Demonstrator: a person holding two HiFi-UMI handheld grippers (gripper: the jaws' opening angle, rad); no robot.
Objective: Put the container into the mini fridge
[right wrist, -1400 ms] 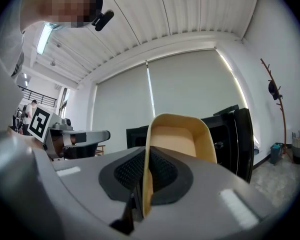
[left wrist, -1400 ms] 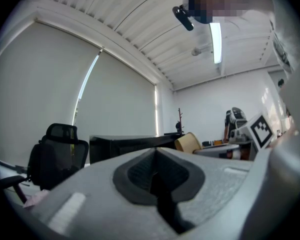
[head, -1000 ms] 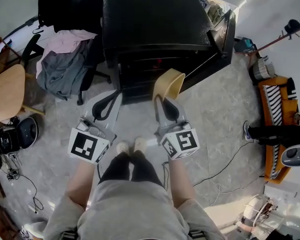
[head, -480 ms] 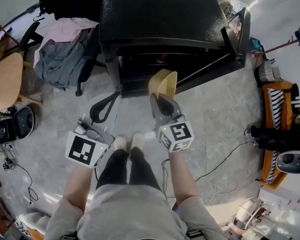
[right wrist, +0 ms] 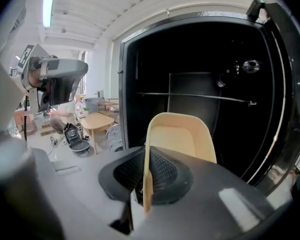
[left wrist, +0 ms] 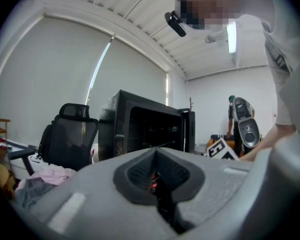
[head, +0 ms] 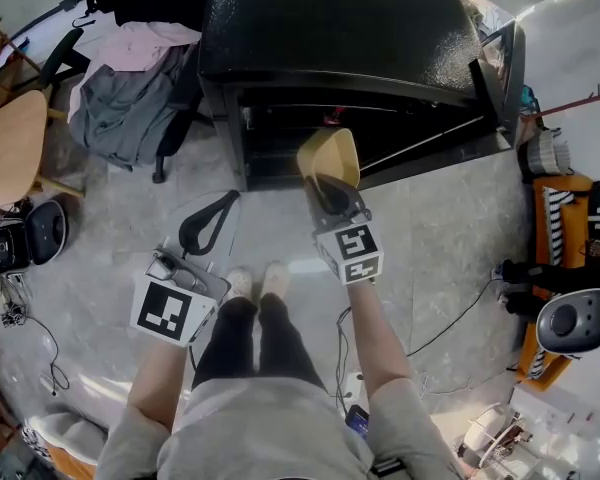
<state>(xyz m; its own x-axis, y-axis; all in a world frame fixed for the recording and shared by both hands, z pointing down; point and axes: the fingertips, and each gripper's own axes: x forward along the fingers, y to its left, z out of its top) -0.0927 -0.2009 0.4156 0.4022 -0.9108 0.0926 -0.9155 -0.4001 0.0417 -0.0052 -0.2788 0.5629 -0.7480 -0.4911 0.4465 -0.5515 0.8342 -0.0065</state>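
Two grippers. Right gripper [head: 330, 190]: jaws clamped on the side wall of a beige container [head: 328, 156], held at 12 o'clock before the open black mini fridge [head: 330, 28]. Left gripper [head: 208, 223], at its 8 o'clock: jaws together, holding nothing.

Empty beige container [head: 328, 157] just before open black mini fridge [head: 330, 18]
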